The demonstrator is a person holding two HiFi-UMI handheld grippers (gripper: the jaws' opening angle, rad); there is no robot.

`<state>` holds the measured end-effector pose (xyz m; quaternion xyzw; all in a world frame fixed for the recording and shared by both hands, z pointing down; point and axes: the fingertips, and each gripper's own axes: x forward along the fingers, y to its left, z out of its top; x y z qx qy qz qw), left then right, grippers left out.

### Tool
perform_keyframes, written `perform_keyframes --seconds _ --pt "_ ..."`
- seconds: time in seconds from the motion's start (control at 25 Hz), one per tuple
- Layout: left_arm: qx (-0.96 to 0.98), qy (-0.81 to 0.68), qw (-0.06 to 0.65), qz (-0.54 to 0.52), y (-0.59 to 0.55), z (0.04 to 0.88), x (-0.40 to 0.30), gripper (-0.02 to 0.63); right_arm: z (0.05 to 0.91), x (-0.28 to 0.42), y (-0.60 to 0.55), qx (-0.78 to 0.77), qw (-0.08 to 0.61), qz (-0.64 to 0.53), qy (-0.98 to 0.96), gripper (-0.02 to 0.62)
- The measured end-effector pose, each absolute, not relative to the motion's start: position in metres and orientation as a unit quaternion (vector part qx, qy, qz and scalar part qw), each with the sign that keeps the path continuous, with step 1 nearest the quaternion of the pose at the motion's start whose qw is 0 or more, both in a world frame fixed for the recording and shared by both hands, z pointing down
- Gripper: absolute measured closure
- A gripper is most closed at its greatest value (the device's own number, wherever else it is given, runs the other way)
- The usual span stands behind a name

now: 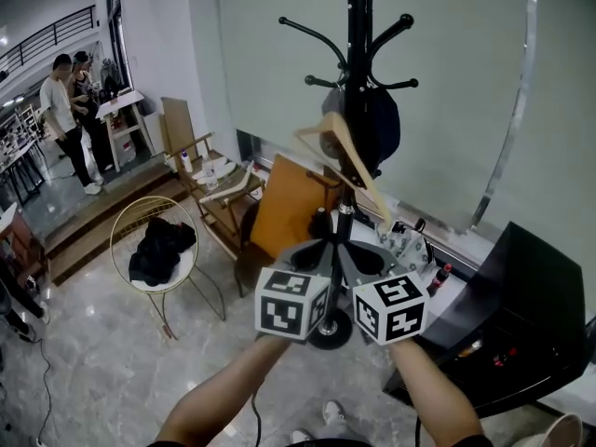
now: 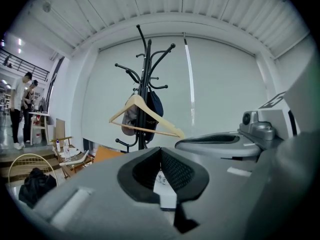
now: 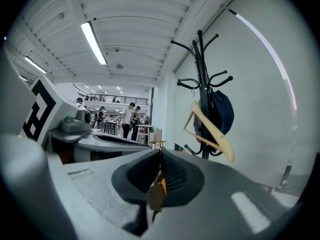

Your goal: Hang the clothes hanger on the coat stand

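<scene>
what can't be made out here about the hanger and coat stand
Hook of the wooden hanger: all views, lost against the coat stand's pole and the dark item hung there.
Dark item: too small in every view to tell cap from bag.
Its top: head view, cut off by the upper edge.
Its base: head view, mostly behind the left tongs and right tongs.

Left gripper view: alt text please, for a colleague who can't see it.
A wooden clothes hanger hangs on a black coat stand before a pale roller blind. In the foreground, the left gripper is shut, with nothing between its jaws.
</scene>
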<state>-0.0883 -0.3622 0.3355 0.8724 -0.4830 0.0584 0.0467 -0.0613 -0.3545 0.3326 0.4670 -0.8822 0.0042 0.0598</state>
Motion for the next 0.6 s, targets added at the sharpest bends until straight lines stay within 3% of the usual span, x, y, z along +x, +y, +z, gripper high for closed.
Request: perform_keyframes --seconds 0.6 --pt "0.869 -0.488 0.050 0.054 -0.354 0.338 -0.107 0.600 0.336 -0.078 -0.347 0.460 0.064 0.004 -0.886 0.592"
